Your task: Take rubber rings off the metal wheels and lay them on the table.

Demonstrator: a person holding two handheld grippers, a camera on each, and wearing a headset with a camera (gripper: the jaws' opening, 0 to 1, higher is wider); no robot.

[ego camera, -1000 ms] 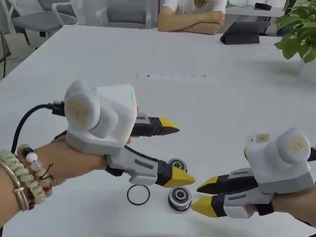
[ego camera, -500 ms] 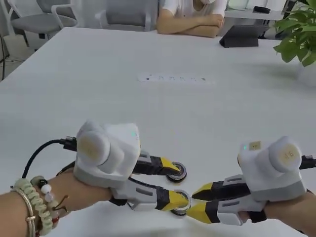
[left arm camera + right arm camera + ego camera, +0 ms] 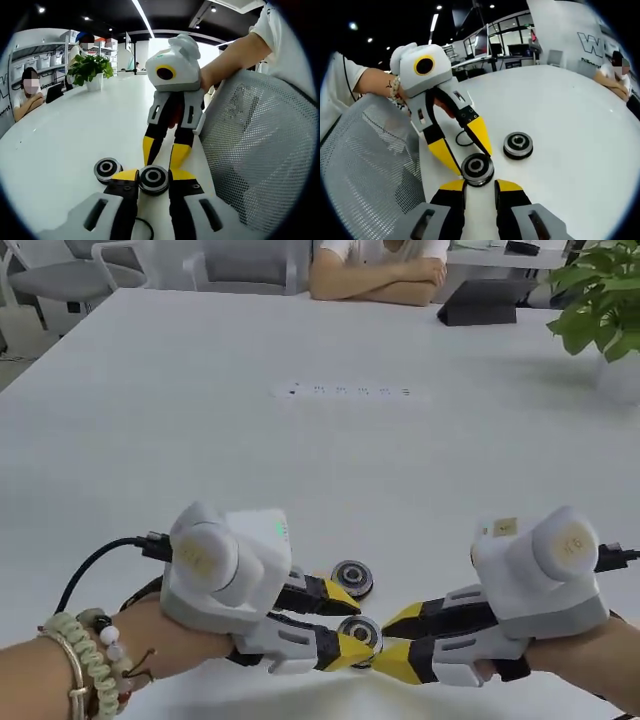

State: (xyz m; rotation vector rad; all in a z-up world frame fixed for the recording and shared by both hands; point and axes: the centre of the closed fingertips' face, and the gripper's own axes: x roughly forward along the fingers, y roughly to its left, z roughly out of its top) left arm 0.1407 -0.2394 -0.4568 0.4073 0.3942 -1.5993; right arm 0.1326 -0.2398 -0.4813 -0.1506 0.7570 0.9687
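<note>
Head view: both grippers meet tip to tip at the near wheel [image 3: 361, 631], which lies flat on the worktop [image 3: 300, 460]. Left gripper [image 3: 153, 176] jaws are closed against the near wheel's sides, pinning it. Right gripper [image 3: 480, 183] jaws are a narrow gap apart, tips at the near wheel's opposite rim, holding nothing. Far wheel [image 3: 352, 578] sits just beyond the near wheel, untouched. One loose ring [image 3: 463, 138] lies flat beside the near wheel, on the left gripper's side.

Step is likely peeling the ring off the near wheel. To do it well: left clamps firm and low; right hooks one tip under the rubber edge, pinches, then rolls it off. No yanking, or the wheel may slip free.

Writing: big "W" on wall sign [image 3: 592, 42], rest unreadable. Printed row [image 3: 350, 392] on worktop and sticker [image 3: 504, 527] on right gripper are too small to read.
</note>
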